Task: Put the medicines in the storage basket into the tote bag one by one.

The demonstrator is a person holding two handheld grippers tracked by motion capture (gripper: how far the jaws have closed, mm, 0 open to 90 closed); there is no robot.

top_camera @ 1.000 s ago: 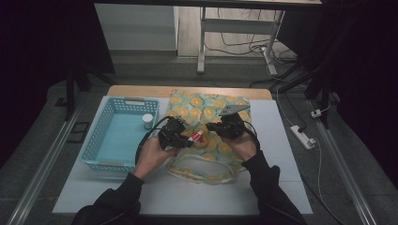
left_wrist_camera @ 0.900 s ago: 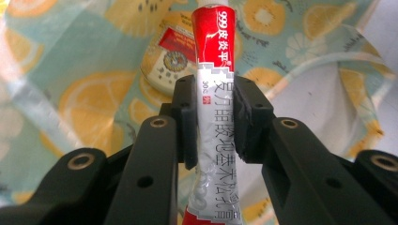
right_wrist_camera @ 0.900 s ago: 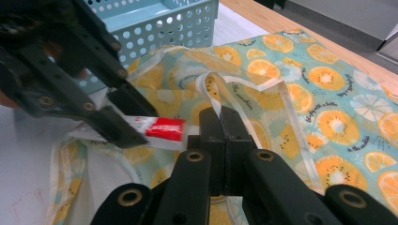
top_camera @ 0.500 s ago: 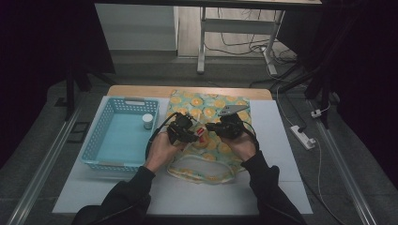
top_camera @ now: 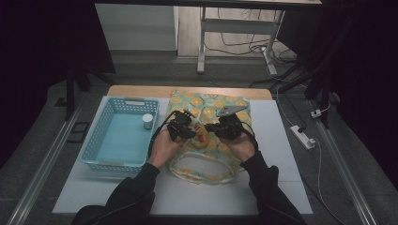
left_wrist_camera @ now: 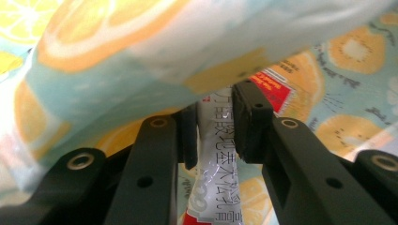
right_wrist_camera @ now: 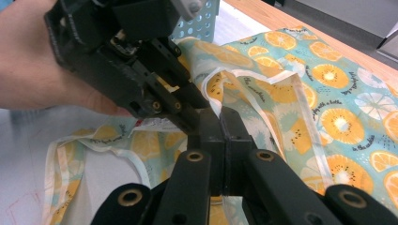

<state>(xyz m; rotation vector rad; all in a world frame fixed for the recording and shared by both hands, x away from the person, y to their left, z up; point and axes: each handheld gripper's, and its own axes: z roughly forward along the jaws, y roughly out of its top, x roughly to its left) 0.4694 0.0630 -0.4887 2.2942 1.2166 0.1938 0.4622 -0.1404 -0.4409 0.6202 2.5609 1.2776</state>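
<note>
1. Both hands are over the fruit-print cloth bag in the middle of the white table. The left gripper and right gripper nearly meet, tips facing each other.
2. The left gripper's jaws are clamped on a thin sachet, clear plastic with printed characters and a red end. In the high view the sachet is a small red-and-white strip between the two grippers, lying over the bag.
3. The right gripper's jaws are pressed together on the bag's pale-trimmed edge, holding it up off the table.
4. In the way: a fold of the lifted bag cloth hangs right over the left jaws, covering the sachet's far end.
5. Around: a blue basket sits left of the bag, with one small white container inside near its back wall. A white power strip lies on the floor off the table's right edge.
6. The left gripper view gives the sachet's print and the pads on it; the high view gives basket and table layout. The right gripper view shows the left gripper close up, with the hand behind it, and the bag's trimmed opening.
7. Count: two grippers, one bag, one sachet, one basket, one container.
</note>
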